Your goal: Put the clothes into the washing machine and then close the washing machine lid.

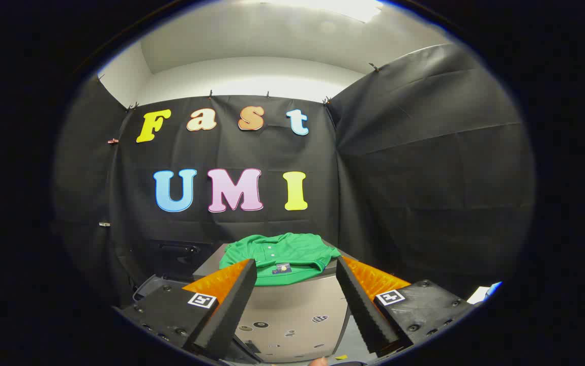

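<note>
One folded green polo shirt [278, 256] is laid on top of the grey box-shaped washing machine [292, 310], just beyond the jaws, which are held open and empty.

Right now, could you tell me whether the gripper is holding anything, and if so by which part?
Nothing is held. The gripper is open, its fingers spread apart, and the green shirt lies beyond them on top of the washing machine.
</note>
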Motion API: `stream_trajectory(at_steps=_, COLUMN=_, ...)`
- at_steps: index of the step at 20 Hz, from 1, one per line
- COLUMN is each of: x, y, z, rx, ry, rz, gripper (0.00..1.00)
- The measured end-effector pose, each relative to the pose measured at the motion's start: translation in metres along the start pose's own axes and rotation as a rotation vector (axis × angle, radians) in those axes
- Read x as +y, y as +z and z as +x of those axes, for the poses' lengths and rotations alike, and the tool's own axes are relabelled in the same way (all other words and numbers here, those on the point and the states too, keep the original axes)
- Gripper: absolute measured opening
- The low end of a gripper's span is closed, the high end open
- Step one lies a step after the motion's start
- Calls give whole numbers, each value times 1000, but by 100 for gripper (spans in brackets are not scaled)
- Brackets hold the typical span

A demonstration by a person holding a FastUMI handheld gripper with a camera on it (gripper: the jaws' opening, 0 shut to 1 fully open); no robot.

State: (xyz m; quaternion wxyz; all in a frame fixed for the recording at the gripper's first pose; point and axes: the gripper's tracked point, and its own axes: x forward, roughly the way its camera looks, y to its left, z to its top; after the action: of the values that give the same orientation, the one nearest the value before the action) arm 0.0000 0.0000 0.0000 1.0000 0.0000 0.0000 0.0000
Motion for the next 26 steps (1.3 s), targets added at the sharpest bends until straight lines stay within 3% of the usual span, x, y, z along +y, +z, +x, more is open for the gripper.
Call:
stream_trajectory(at_steps=18, x=18, y=-12, z=7, rx=16, ry=22, rz=18, gripper=98)
stream_trajectory(at_steps=21, x=32, y=-6, z=13, rx=-3, ry=81, rz=21, gripper=98)
stream_trajectory(at_steps=26, x=26, y=2, z=57, rx=50, ry=105, rz=-42, gripper=98)
